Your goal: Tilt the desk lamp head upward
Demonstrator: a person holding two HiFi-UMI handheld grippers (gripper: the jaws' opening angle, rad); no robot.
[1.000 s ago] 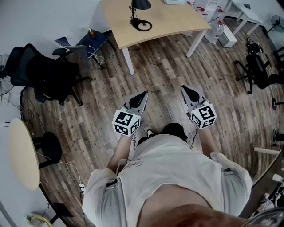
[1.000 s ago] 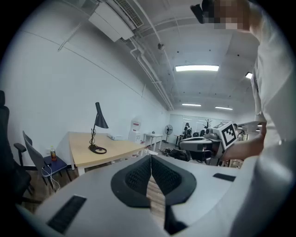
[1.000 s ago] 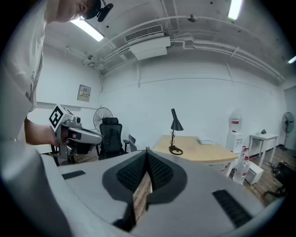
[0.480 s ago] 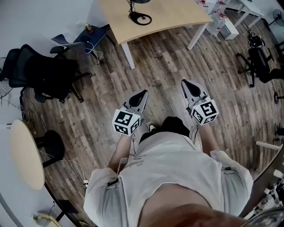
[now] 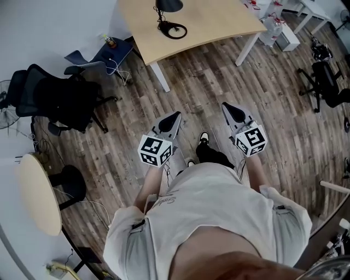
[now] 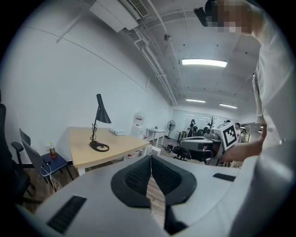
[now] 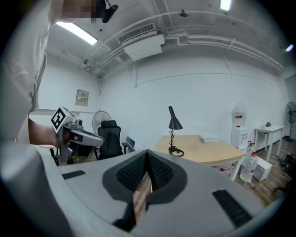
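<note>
- Shoe [image 5: 203, 136] now shows stepping out between my grippers, and the desk [image 5: 213, 22] has shifted in the head view. I'm likely still walking in, tilt not started.
- Lamp [image 6: 102, 114] stands on the desk, well ahead of both jaw pairs, head drooping, untouched.
- Left gripper [image 5: 174, 118] and right gripper [image 5: 230, 109]: jaws pressed together, empty, held low in front, pointing at the desk.

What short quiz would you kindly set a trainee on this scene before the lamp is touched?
1. True or false: the desk lamp stands on the wooden desk.
2. The left claw is: A) shut on the lamp, B) shut and empty, C) wide open.
3. Fill in: the right claw hangs over the wooden ____, away from the desk.
Key: 1 true; 2 B; 3 floor.
</note>
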